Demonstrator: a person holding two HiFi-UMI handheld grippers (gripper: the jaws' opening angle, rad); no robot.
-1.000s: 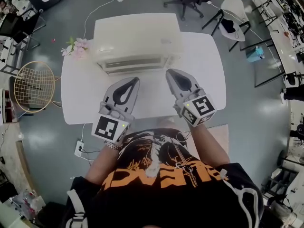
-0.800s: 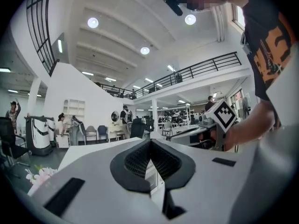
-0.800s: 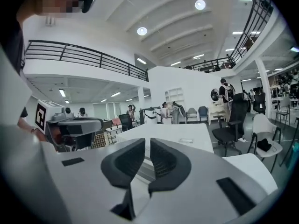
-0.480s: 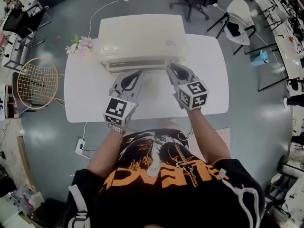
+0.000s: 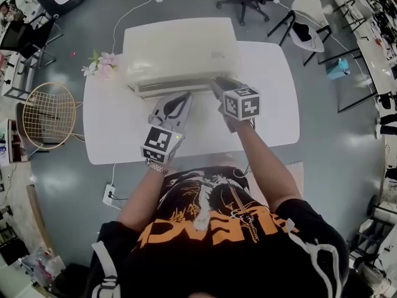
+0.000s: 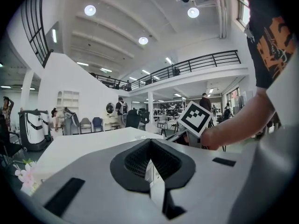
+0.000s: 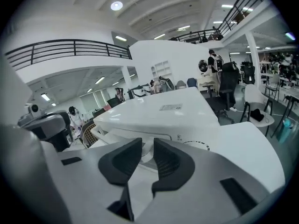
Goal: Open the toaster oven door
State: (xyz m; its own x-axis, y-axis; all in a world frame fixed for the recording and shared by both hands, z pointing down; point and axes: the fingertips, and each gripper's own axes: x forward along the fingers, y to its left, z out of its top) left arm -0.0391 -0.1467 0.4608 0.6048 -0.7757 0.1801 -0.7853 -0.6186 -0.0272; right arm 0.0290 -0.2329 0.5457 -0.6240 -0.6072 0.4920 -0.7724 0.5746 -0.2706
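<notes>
A cream-white toaster oven (image 5: 180, 51) stands at the back of the white table (image 5: 273, 104), its front facing me and its door closed. My right gripper (image 5: 218, 83) is at the right end of the oven's front. In the right gripper view its jaws (image 7: 147, 146) are opening, with a narrow gap and nothing between the pads; the oven (image 7: 159, 108) fills the space just beyond them. My left gripper (image 5: 185, 97) hovers over the table a little short of the oven front. Seen from its own camera, the left gripper (image 6: 149, 141) is shut and holds nothing.
Pink flowers (image 5: 99, 64) lie at the oven's left on the table edge. A wire basket chair (image 5: 46, 113) stands left of the table, and a power strip (image 5: 108, 195) lies on the floor. Office chairs (image 5: 307, 17) stand behind at the right.
Both grippers have moved forward over the table toward the oven. The right one has reached the oven's front right, while the left has shifted inward and stopped just short.
</notes>
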